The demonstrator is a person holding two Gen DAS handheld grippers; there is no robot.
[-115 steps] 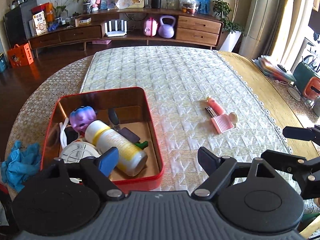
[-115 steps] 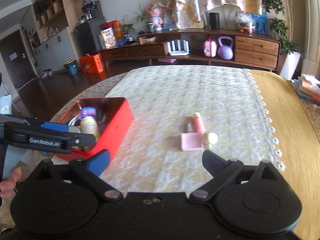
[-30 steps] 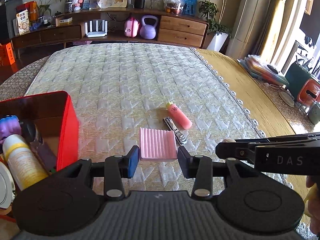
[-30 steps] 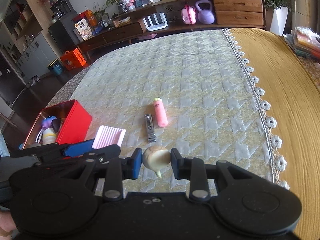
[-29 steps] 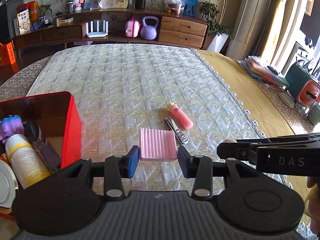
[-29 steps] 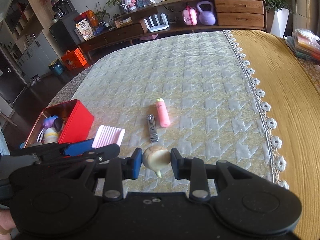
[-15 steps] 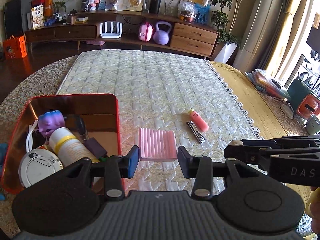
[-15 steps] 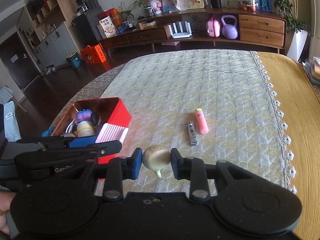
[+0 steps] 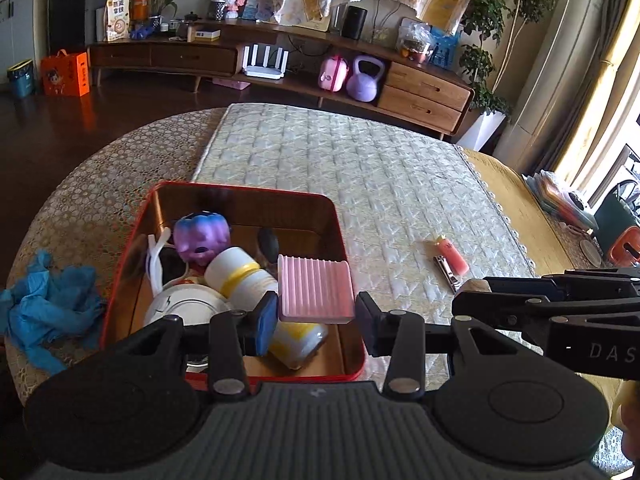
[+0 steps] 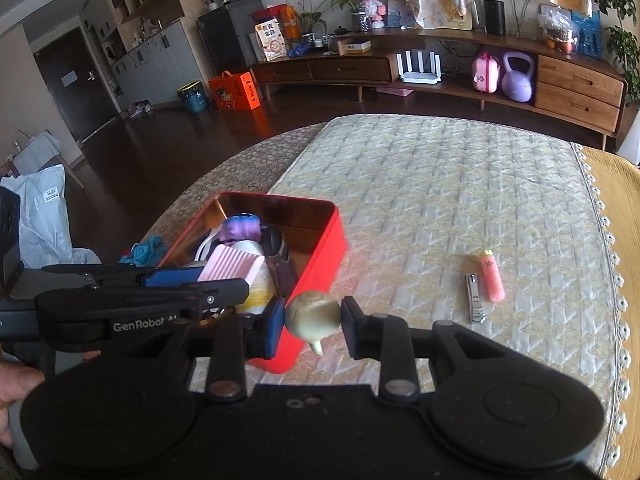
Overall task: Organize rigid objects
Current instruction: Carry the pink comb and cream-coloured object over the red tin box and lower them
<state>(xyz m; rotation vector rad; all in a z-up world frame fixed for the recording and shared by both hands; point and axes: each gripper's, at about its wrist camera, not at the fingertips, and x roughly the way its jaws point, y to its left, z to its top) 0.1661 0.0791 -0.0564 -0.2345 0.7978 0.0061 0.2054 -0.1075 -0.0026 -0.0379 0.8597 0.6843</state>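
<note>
My left gripper (image 9: 316, 316) is shut on a pink ribbed soap dish (image 9: 314, 288), held in the air over the right half of the red tin box (image 9: 352, 264). In the right wrist view the same pink ribbed soap dish (image 10: 230, 266) hangs above the red tin box (image 10: 320, 252). My right gripper (image 10: 312, 322) is shut on a small cream garlic-shaped object (image 10: 314, 314), just outside the box's near right corner. A pink lighter (image 10: 493, 276) and a nail clipper (image 10: 475, 299) lie on the quilted mat to the right.
The box holds a purple toy (image 9: 202, 236), a white-and-yellow bottle (image 9: 256, 280), a white round disc (image 9: 180, 308) and dark items. A blue glove (image 9: 48, 308) lies left of the box. The quilted mat (image 9: 380, 184) covers the round table; a person's hand (image 10: 12, 384) shows at the left edge.
Both grippers have moved left and risen with their loads. The soap dish went from over the mat to over the red box; the garlic-shaped object now hangs at the box's corner.
</note>
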